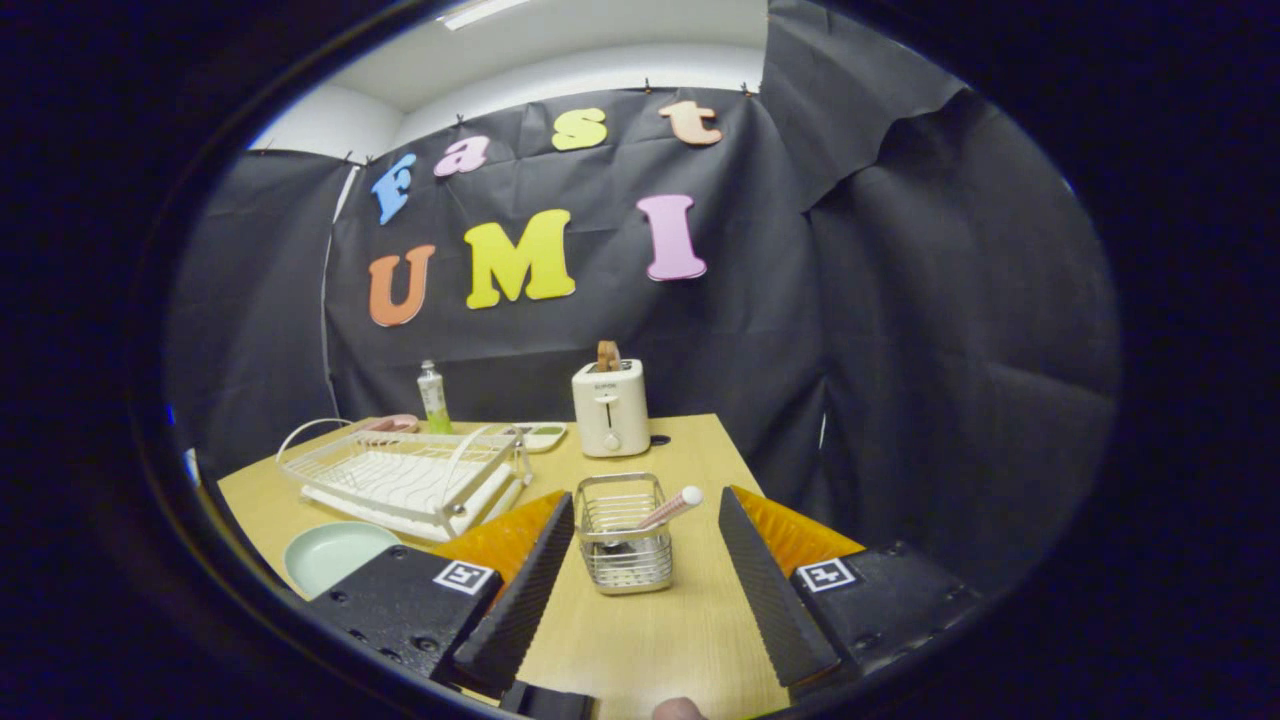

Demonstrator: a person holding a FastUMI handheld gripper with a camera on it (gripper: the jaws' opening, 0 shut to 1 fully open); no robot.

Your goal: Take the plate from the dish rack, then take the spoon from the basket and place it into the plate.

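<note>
The gripper (pixel 645 515) has two long black fingers (pixel 520 590) with a finely ribbed inner face. Each finger has an orange, textured backing on its outer side. Behind them sit two black blocks with small screws, and each block carries a white square tag with a black pattern.

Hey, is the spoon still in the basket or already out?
In. The spoon leans in the wire basket, handle over the rim. The open tool holds nothing; the basket sits between its fingers.
</note>
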